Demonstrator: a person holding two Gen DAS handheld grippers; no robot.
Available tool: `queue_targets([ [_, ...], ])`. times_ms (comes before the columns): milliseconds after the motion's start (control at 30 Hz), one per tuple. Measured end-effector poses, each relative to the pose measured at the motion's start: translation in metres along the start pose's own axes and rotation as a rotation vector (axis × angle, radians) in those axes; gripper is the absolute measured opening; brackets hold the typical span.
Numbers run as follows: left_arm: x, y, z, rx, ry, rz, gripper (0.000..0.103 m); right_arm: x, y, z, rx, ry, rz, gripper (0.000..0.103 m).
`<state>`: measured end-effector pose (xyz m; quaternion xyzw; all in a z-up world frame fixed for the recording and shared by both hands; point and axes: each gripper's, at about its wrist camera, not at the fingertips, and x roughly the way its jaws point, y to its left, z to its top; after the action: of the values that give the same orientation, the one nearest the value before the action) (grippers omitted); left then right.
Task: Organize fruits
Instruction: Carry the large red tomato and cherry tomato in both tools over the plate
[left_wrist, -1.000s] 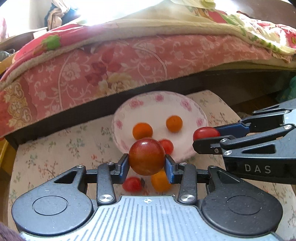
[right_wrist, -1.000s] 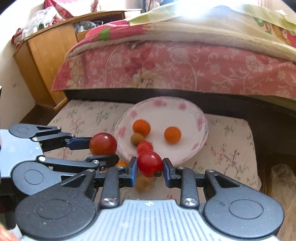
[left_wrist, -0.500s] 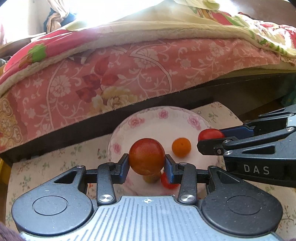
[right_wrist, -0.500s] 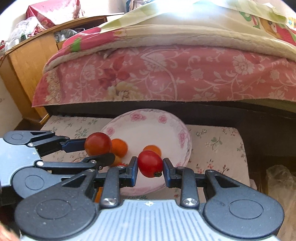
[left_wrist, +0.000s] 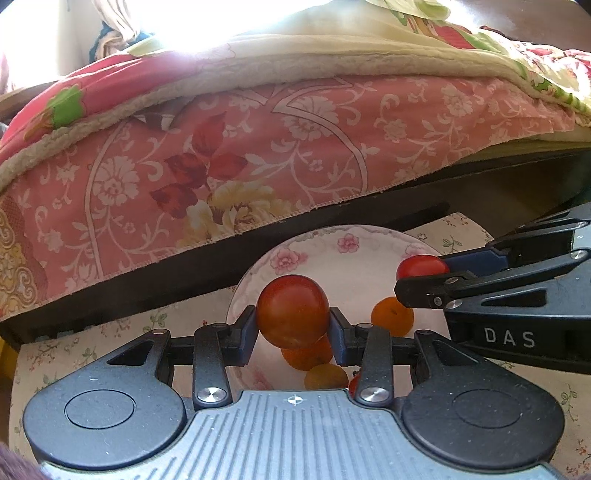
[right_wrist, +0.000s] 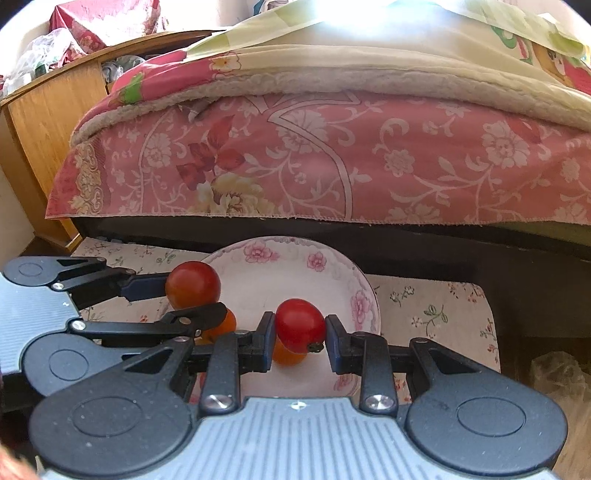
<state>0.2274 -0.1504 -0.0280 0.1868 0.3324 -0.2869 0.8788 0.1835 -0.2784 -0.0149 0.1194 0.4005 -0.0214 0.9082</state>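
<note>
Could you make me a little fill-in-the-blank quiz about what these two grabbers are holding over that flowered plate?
1. Each gripper is shut on a ____ tomato.
2. The left gripper holds the ____ of the two tomatoes.
3. Both tomatoes hang over a flowered ____.
4. The small fruits lying on the plate, such as one, are ____ in colour.

Missing words: red; larger; plate; orange
</note>
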Motion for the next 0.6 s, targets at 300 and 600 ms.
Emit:
queue_targets([
  [300,0.006,0.002,0.000,0.013,-0.016,0.015,0.048,0.009,-0.001,0.003,-0.006,-0.002,-0.004,0.033],
  [600,0.013,0.006,0.001,0.006,-0.022,0.026,0.048,0.020,-0.003,0.003,-0.004,0.005,-0.010,0.034],
])
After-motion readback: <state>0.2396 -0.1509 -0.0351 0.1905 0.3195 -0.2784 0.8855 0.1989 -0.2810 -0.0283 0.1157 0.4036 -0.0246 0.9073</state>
